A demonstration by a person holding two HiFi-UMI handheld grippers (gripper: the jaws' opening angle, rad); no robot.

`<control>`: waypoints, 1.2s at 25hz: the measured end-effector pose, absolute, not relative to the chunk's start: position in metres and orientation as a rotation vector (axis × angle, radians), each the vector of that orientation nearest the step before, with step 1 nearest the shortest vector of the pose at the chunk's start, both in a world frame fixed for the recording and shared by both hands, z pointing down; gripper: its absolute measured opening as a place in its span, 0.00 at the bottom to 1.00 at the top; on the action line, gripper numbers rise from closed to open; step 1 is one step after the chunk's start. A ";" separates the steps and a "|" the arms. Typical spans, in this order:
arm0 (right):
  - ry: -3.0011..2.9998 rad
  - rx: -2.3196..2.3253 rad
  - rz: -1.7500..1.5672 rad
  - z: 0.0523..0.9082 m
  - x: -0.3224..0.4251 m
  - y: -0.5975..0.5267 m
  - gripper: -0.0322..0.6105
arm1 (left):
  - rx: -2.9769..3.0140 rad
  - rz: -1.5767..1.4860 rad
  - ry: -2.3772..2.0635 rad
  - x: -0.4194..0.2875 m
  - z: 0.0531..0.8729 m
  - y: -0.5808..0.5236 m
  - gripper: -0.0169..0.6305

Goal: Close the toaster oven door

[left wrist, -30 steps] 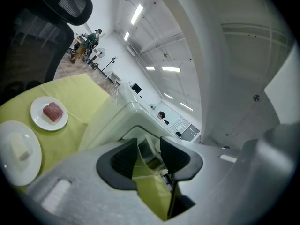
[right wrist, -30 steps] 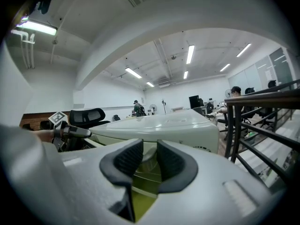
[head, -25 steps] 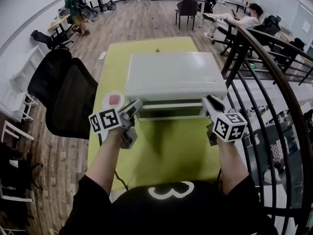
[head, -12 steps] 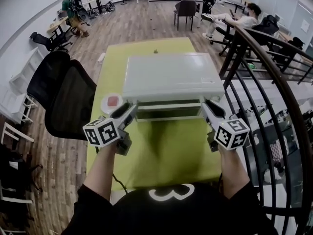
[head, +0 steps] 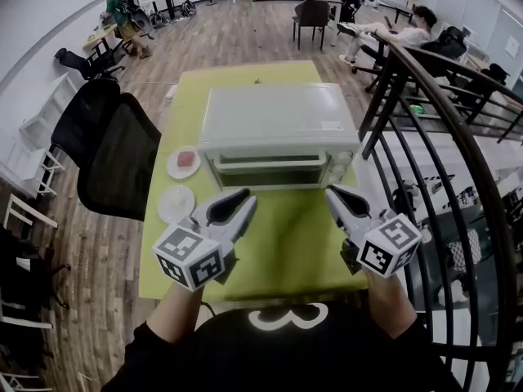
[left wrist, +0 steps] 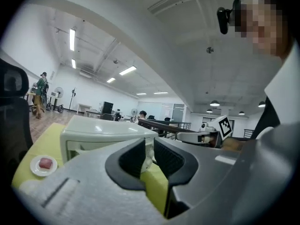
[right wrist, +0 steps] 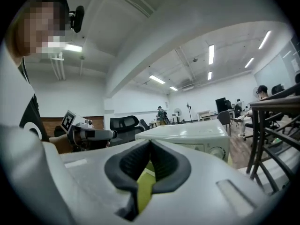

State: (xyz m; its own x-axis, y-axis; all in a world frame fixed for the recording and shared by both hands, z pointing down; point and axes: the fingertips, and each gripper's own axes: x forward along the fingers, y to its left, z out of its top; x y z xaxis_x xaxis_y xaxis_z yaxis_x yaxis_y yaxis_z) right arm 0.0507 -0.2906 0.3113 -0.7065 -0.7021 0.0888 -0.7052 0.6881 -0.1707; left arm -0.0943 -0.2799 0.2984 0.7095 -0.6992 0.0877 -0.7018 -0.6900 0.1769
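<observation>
The white toaster oven point(head: 278, 125) stands on the green table point(head: 282, 243) with its door up against the front and the handle point(head: 261, 163) across it. Both grippers hang in front of the oven, apart from it and holding nothing. In my left gripper point(head: 243, 201) the jaws are closing, with a narrow gap left and nothing in it point(left wrist: 149, 149). My right gripper point(head: 335, 196) is shut, its pads together and empty point(right wrist: 150, 146). The oven point(left wrist: 103, 135) shows beyond the left jaws, and the oven point(right wrist: 187, 136) shows past the right jaws.
A plate with a red piece of food point(head: 183, 162) and an empty white plate point(head: 176, 203) lie left of the oven. A black office chair point(head: 114, 153) stands at the table's left. A dark metal railing point(head: 425, 137) runs close along the right side.
Both grippers have drawn back from the oven's front corners toward me. The door, lower and held out before, now stands against the oven front.
</observation>
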 end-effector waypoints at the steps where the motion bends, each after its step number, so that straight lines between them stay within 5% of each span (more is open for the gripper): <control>1: -2.885 1.180 0.308 0.309 0.050 -0.282 0.05 | 2.728 0.019 -1.104 -0.084 0.296 -0.269 0.11; 30: -3.009 0.992 0.331 0.312 0.075 -0.175 0.05 | 2.729 0.025 -1.112 -0.012 0.294 -0.167 0.04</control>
State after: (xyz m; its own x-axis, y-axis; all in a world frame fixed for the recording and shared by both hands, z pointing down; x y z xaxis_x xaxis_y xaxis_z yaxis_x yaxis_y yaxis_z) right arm 0.0745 -0.1755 0.3124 -0.8053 -0.5924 0.0237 -0.5834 0.7847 -0.2096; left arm -0.0119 -0.1667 0.2944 0.7178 -0.6906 0.0885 -0.6939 -0.6990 0.1726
